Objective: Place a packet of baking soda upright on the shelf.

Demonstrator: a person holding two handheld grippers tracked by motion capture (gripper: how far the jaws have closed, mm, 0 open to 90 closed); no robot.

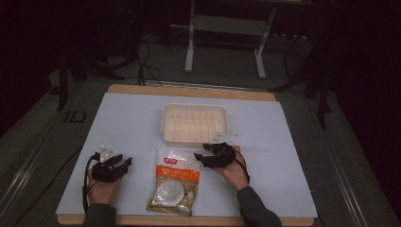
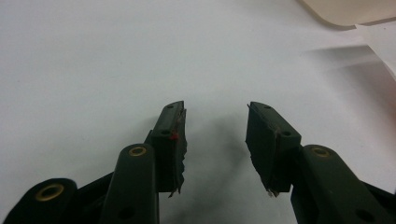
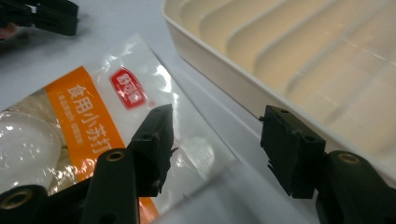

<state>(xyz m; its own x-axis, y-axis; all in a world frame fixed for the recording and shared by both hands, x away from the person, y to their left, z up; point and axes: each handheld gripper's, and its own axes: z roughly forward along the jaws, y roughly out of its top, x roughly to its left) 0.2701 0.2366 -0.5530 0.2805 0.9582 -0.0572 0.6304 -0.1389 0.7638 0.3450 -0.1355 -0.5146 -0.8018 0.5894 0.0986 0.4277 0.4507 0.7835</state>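
**Crinkly plastic, open jaws, a grab not yet made**

Clear plastic with an orange label: that is the food bag point(image 1: 174, 185) I take to be the thing in hand, lying flat on the white table cover point(image 1: 283, 156), and I use it as my landmark. Just beyond its top edge sits the cream ridged tray point(image 1: 194, 124), near but not touching as far as I can tell. My right gripper point(image 1: 202, 156) hovers at the bag's top right corner, between bag and tray; in the right gripper view one jaw stands over the printed film, the other over the strip of cover before the tray wall. Its jaws are apart with nothing clamped. My left gripper point(image 1: 126, 162) rests well off the bag's left side, jaws also apart with bare cover between them.

My worry from here is the grip. The film looks slick and lies flat, so closing from above could just push the corner along and pinch nothing. If I catch only a thin edge, the weight of the contents may drag the bag out. The tray wall is close on the far side; a jaw drifting that way could nudge or snag the tray instead.
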